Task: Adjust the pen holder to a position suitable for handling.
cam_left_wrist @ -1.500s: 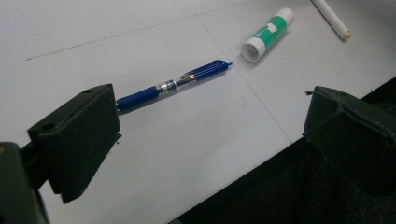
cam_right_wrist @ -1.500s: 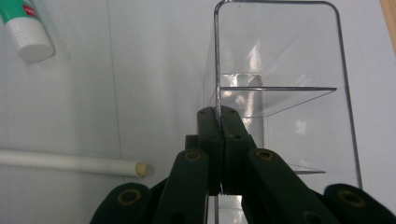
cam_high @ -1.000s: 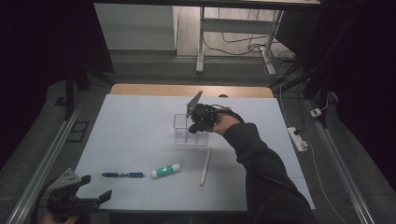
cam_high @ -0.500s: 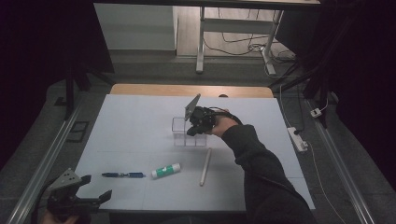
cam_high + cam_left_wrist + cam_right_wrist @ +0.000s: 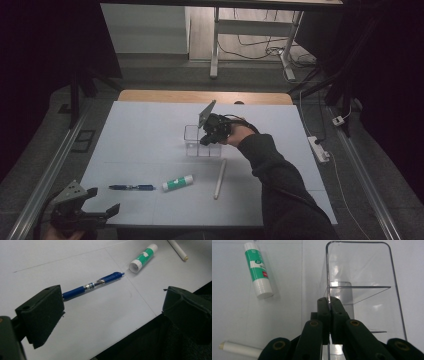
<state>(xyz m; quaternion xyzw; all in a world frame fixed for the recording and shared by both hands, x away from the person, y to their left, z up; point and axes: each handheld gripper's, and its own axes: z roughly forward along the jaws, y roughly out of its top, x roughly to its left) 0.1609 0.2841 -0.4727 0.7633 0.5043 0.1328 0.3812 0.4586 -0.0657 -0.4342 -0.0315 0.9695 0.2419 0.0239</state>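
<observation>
White table sheet [image 5: 150, 135], dim room behind; right gripper [image 5: 207, 136] is clamped on the near wall of the clear divided organizer [image 5: 362, 277], which stands upright mid-table, long axis running straight away from those fingers, every compartment empty. Left gripper [image 5: 102, 210] hangs released at the near edge, blue pen [image 5: 92, 285] lying just ahead of its fingers, pointing away toward the glue stick [image 5: 143, 258]. White marker [image 5: 219, 178] beyond; nothing loaded yet, I judge.
</observation>
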